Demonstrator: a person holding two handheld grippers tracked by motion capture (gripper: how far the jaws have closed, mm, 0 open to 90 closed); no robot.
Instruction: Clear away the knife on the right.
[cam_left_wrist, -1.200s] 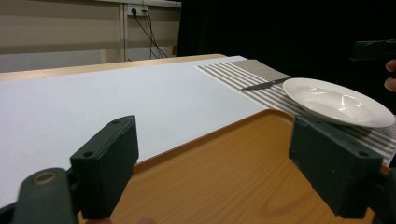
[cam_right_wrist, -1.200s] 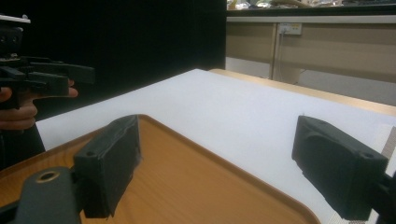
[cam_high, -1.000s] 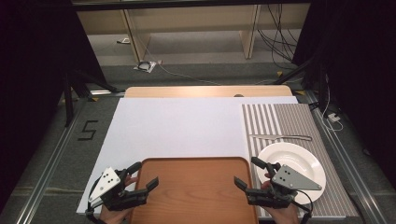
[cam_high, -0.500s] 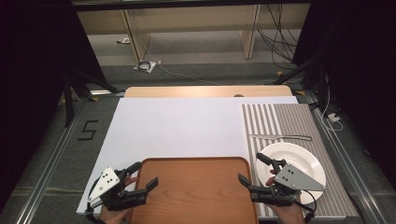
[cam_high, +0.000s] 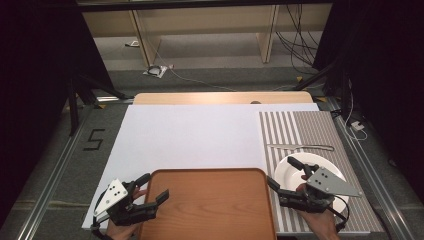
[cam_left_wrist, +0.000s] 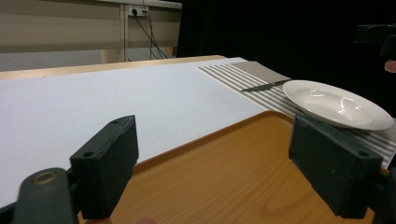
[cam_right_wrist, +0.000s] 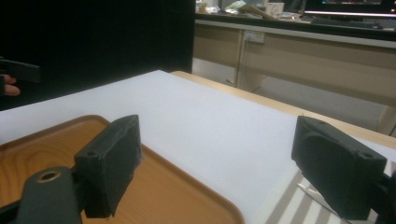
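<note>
White tabletop (cam_high: 200, 135) bears a wooden tray (cam_high: 210, 205), flanked by left gripper (cam_high: 150, 192) and right gripper (cam_high: 282, 175), jaws wide.

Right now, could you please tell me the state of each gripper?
Left gripper: open, holding nothing, over the tray.
Right gripper: open, holding nothing, beside the plate.

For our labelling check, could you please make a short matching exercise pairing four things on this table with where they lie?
Things:
1. tray
2. plate
3. knife
4. left gripper

Places:
A. beyond the plate on the striped mat
B. near edge, between the grippers
C. at the tray's left rim
D. on the striped mat, right of the tray

Pairs: 1-B, 2-D, 3-A, 4-C
</note>
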